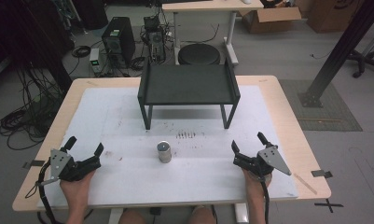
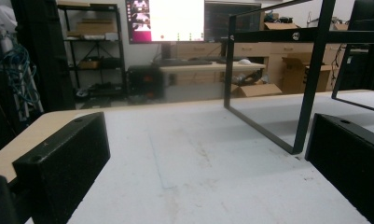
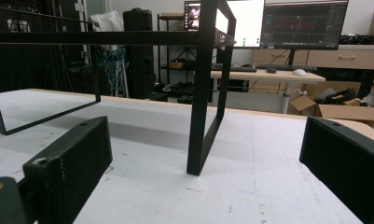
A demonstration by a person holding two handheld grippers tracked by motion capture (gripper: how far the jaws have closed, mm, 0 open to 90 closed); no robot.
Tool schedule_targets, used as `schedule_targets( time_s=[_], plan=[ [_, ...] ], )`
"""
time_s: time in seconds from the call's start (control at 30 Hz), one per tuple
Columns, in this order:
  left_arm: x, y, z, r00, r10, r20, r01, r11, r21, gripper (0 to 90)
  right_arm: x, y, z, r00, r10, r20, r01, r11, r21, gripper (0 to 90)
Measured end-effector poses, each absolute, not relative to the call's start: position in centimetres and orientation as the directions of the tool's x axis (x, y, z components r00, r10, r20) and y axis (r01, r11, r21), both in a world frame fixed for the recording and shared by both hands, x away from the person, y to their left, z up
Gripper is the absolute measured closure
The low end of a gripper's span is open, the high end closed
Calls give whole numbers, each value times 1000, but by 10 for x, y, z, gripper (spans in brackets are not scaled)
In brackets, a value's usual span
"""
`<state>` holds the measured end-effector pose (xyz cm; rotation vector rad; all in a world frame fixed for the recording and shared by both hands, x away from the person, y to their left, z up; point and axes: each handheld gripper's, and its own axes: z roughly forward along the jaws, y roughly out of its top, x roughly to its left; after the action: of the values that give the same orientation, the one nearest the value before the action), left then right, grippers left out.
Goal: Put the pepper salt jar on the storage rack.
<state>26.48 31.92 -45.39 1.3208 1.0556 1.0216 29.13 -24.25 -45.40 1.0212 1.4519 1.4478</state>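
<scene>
A small silver can point(image 1: 164, 151) stands upright on the white mat point(image 1: 128, 116), in front of a black metal shelf stand point(image 1: 187, 86). My left gripper point(image 1: 85, 146) rests at the mat's near left, held by a hand, jaws wide open with nothing between them. At the near right my right gripper point(image 1: 249, 143) is likewise open and empty. The can stands about midway between the two, well apart from both. In the left gripper view the stand's leg frame point(image 2: 310, 88) rises ahead on the right. In the right gripper view a stand leg point(image 3: 199, 93) stands straight ahead.
The mat covers a wooden table point(image 1: 287, 112) whose edges show all round. Beyond the table are a round black stool point(image 1: 198, 54), computer towers point(image 1: 118, 39), floor cables, a second desk point(image 1: 212, 7) and cardboard boxes point(image 1: 268, 18). A black slanted post point(image 1: 338, 51) stands at right.
</scene>
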Motion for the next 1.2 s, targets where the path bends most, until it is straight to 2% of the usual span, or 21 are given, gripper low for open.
schedule_targets(
  time_s=[1.2],
  plan=[
    [264,320,-454,231,973,-13,18,9,1000,2,292,-242,-454,-330,944,-12,-3,11,1000,21]
  ],
)
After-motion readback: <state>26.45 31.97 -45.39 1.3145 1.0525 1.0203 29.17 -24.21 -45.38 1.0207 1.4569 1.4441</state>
